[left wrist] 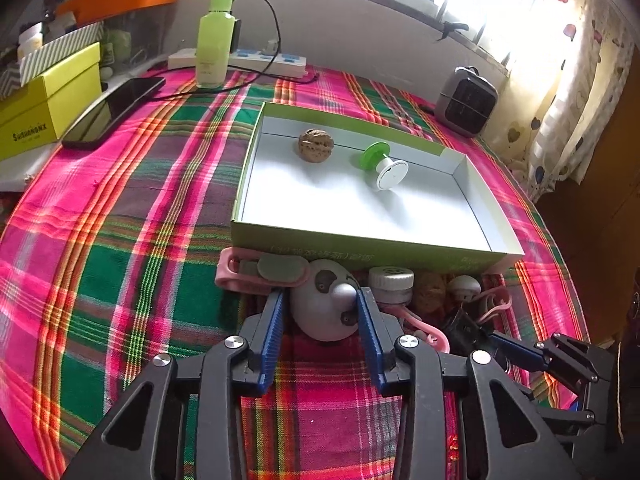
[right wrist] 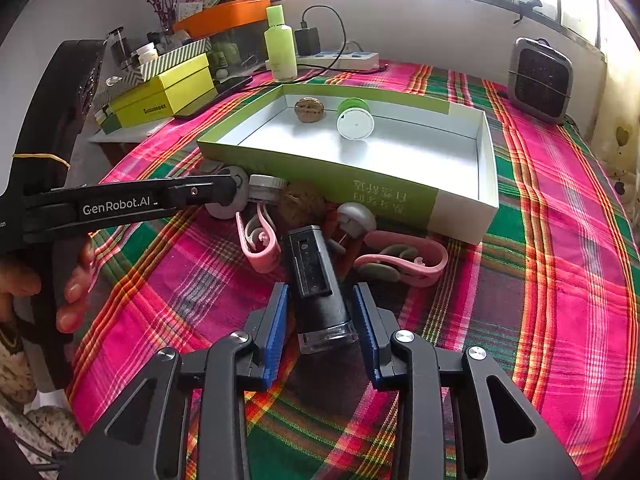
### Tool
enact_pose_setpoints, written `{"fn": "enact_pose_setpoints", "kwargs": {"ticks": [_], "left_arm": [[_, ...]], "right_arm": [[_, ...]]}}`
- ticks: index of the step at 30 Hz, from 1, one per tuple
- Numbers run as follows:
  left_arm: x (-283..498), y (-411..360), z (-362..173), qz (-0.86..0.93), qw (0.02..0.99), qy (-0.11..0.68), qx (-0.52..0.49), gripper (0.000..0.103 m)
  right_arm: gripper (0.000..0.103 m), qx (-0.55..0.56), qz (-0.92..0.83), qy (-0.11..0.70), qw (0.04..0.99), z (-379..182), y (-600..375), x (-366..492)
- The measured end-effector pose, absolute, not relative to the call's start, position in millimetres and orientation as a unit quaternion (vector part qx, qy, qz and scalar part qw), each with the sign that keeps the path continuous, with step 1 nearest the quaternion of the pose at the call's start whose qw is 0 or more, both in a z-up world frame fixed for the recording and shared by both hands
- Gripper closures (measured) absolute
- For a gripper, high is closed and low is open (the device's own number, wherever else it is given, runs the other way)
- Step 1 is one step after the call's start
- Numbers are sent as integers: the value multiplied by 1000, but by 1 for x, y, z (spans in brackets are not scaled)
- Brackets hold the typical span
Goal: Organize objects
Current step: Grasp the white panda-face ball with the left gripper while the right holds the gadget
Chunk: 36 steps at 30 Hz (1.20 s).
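A green-rimmed white box [left wrist: 372, 246] [right wrist: 320, 166] holds a walnut [left wrist: 315, 145] [right wrist: 308, 109] and a green-and-white spool [left wrist: 383, 163] [right wrist: 354, 120]. Before it lies a row of small things. My left gripper [left wrist: 322, 298] is open with its fingers either side of a grey panda toy [left wrist: 326, 312]; it also shows in the right wrist view [right wrist: 228, 196]. My right gripper [right wrist: 320, 294] is open around a black cylindrical device [right wrist: 316, 276]. Pink clips [left wrist: 256, 274] [right wrist: 404, 262], a white jar [left wrist: 391, 284] [right wrist: 262, 187], another walnut [right wrist: 302, 204] and a white plug [right wrist: 355, 218] lie nearby.
A plaid cloth [left wrist: 120, 240] covers the table. At the back stand a green bottle [left wrist: 215, 38], a power strip [left wrist: 280, 62], a phone [left wrist: 114, 110], a yellow box [left wrist: 48, 108] and a grey heater [right wrist: 542, 80]. Curtains [left wrist: 580, 80] hang on the right.
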State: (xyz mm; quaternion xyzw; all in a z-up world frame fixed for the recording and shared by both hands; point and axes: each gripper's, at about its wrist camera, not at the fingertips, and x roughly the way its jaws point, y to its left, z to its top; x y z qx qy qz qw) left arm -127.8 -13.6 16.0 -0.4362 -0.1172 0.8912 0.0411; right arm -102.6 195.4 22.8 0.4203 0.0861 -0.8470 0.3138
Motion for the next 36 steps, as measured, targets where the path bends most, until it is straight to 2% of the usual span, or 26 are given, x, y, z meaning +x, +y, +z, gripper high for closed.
{"fn": "enact_pose_setpoints", "kwargs": {"ticks": [24, 30, 36], "left_arm": [[-93, -11, 16, 887, 73, -98, -445, 69], [-101, -8, 13, 883, 79, -92, -453, 64], [-106, -7, 12, 887, 76, -84, -447, 64]], "right_arm": [[74, 421, -850, 75, 307, 24, 198, -91], [74, 423, -850, 87, 303, 23, 192, -93], [74, 419, -854, 98, 294, 22, 186, -94]]}}
